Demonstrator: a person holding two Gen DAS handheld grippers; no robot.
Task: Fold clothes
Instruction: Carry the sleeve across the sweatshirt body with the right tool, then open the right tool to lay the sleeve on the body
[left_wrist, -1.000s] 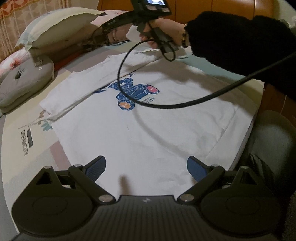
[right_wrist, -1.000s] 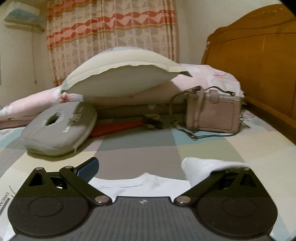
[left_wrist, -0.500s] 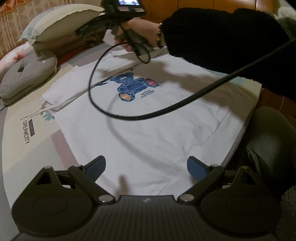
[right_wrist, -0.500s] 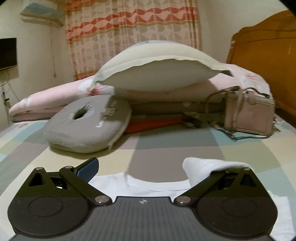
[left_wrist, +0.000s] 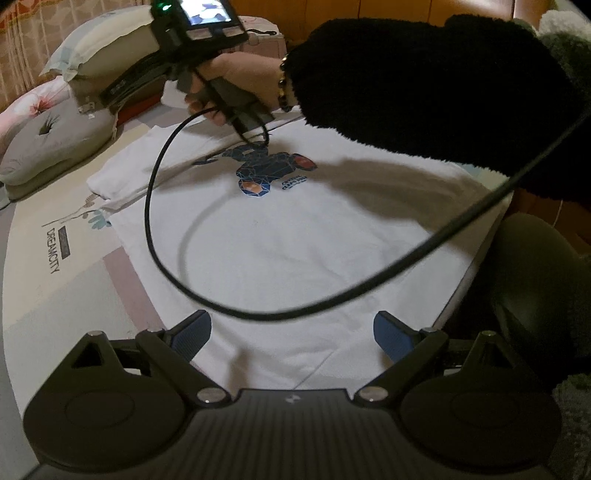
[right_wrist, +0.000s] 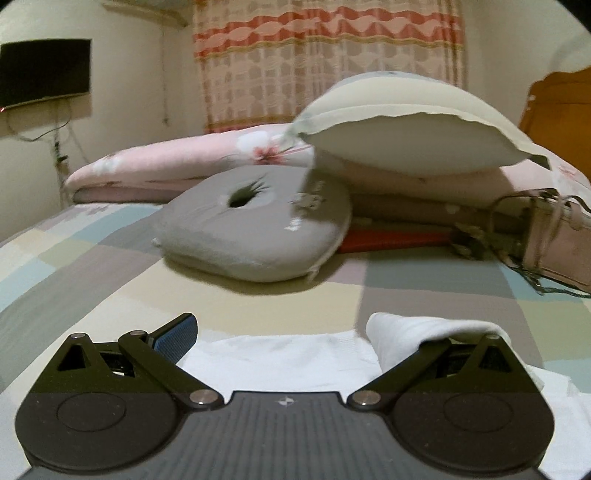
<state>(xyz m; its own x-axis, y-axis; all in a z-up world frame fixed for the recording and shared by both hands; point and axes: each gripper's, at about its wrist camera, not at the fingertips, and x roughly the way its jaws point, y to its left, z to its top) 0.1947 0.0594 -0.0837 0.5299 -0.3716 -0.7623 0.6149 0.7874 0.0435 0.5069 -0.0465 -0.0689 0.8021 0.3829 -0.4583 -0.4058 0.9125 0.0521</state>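
Right tongs (right_wrist: 280, 332) swung further across the white T-shirt (left_wrist: 295, 251), sleeve fabric draped on one finger, left tongs (left_wrist: 291, 332) wide, unmoved.

the left gripper (left_wrist: 291, 332) hangs low over the near edge of the bed with its two blue-padded fingers (left_wrist: 190, 334) spread wide, nothing between them. the right gripper (right_wrist: 284, 338) is held farther in toward the head edge of the bed, its fingers also spread wide; white cloth lies draped over its right finger, hiding that pad, while the left pad (right_wrist: 175, 336) is bare. in the left wrist view the person's right hand (left_wrist: 236, 79) wraps the pistol handle of that gripper, the forearm in a black fleecy sleeve (left_wrist: 424, 85) reaching in from the right edge.
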